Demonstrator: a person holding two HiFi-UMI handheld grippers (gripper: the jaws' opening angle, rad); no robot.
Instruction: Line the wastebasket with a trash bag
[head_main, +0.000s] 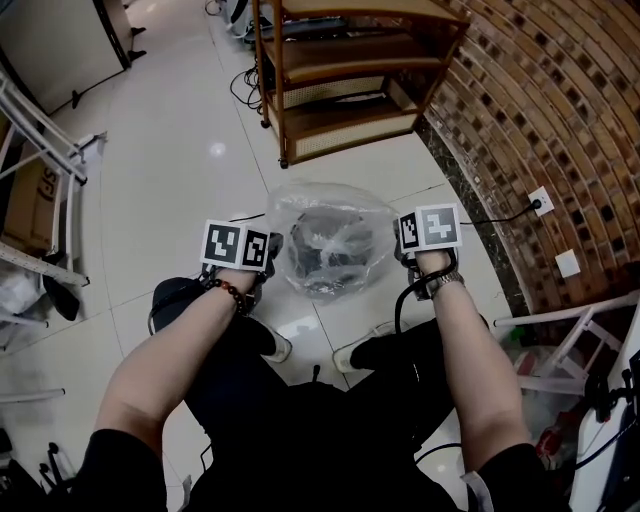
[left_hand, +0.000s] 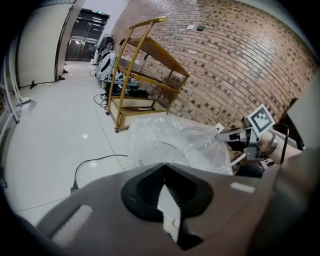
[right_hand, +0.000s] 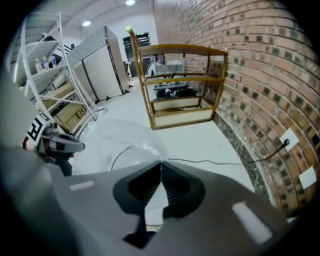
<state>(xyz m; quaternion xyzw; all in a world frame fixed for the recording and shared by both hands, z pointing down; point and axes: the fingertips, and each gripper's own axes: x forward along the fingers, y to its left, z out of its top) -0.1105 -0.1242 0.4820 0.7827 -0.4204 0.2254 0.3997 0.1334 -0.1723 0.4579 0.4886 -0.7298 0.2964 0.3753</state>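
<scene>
- Head view: a clear trash bag (head_main: 330, 212) billows over a dark wastebasket (head_main: 328, 262). The wastebasket stands on the pale tiled floor (head_main: 170, 150), just ahead of the person's shoes.
- At the bag's left edge sits the left gripper (head_main: 270, 250) and at its right edge the right gripper (head_main: 402, 240). The film is spread between them above the basket's mouth.
- Left gripper view: the fingers (left_hand: 145, 189) are closed together on a strip of the bag's film, and the rest of the bag puffs up just beyond them.
- Right gripper view: the fingers (right_hand: 181, 187) are likewise pinched shut on a fold of the film.
- Beyond the basket a wooden shelf unit (head_main: 340, 80) stands beside the brick wall (head_main: 560, 100).
- A black cable (head_main: 495, 219) runs to a wall socket (head_main: 541, 201).
</scene>
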